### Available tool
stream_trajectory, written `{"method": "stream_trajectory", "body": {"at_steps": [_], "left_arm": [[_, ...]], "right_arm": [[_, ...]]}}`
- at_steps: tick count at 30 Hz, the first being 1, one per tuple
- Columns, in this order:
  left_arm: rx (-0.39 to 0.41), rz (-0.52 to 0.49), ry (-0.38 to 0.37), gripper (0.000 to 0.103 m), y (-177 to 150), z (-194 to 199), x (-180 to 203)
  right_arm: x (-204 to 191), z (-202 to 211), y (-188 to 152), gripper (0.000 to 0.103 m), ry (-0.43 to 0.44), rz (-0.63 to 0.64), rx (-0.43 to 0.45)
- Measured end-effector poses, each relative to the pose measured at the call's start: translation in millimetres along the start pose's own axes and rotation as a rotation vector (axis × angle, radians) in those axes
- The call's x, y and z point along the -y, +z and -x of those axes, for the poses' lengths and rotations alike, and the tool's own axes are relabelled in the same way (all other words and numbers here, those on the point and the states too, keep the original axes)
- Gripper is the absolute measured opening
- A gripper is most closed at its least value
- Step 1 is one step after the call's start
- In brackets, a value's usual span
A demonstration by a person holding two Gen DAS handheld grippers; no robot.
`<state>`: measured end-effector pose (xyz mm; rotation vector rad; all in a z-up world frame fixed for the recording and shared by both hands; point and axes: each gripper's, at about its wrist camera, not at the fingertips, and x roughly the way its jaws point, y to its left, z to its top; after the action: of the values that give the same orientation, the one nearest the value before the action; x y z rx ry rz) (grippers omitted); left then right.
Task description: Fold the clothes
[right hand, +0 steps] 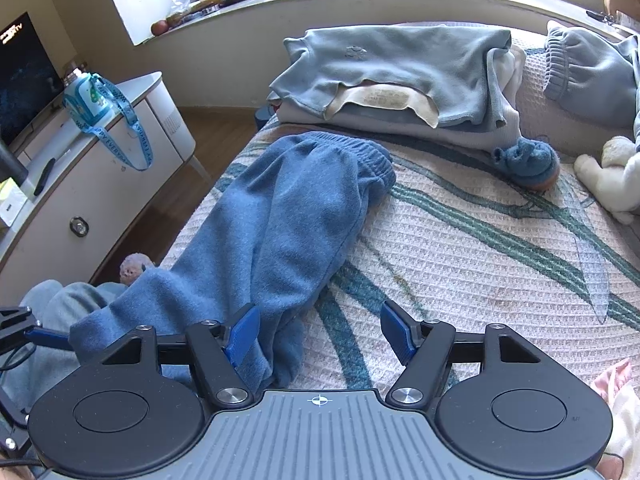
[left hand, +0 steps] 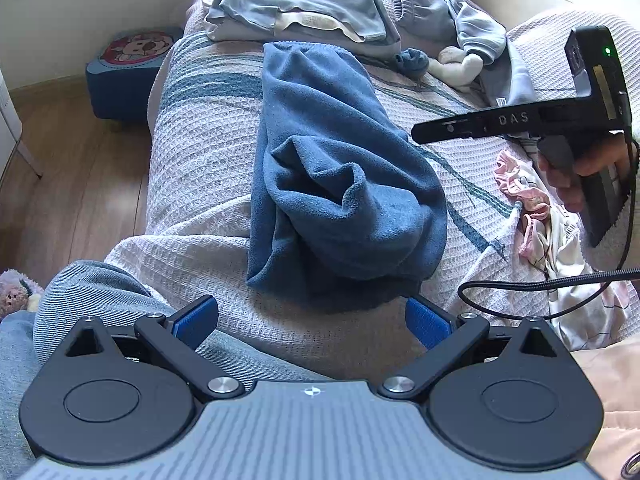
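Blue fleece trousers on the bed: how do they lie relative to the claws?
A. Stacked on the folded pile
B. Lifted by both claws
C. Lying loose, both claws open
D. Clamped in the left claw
C: the blue fleece trousers rest crumpled on the bedspread, with the right claw and left claw open and empty.

"DAS" on the right tongs [left hand: 520, 120]; "EVERYDAY" on blue ribbon [right hand: 120, 120].

A white plush toy [right hand: 612, 184] lies on the patterned bed cover [right hand: 480, 248]. A white cabinet [right hand: 120, 168] stands beside the bed, with a blue bottle [right hand: 86, 100] on top. On the wooden floor [left hand: 72, 184] is a small blue stool [left hand: 128, 76].
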<state>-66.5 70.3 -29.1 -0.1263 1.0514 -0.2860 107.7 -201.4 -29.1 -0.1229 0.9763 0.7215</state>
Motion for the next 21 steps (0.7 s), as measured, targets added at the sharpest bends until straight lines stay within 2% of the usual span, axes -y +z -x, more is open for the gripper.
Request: {"method": "stream_trajectory", "body": {"at_steps": [10,15,18,21], "left_arm": [[0.005,0.014,-0.042,0.101,2,-2,-2],[0.009,0.03,-0.08,0.101,4,-3,-3],[0.036,0.076,-0.137,0.101,6,3,-10],[0.044,0.153,-0.203,0.103,8,5,-22]], "right_arm": [[15,-12,20,0.069,0.015,-0.009,0.028],[22,-29,45,0.069,0.058,-0.033,0.052],[30,-47,67,0.075,0.085,-0.081,0.072],[38,-68,88,0.076,0.089,-0.103,0.065]]}}
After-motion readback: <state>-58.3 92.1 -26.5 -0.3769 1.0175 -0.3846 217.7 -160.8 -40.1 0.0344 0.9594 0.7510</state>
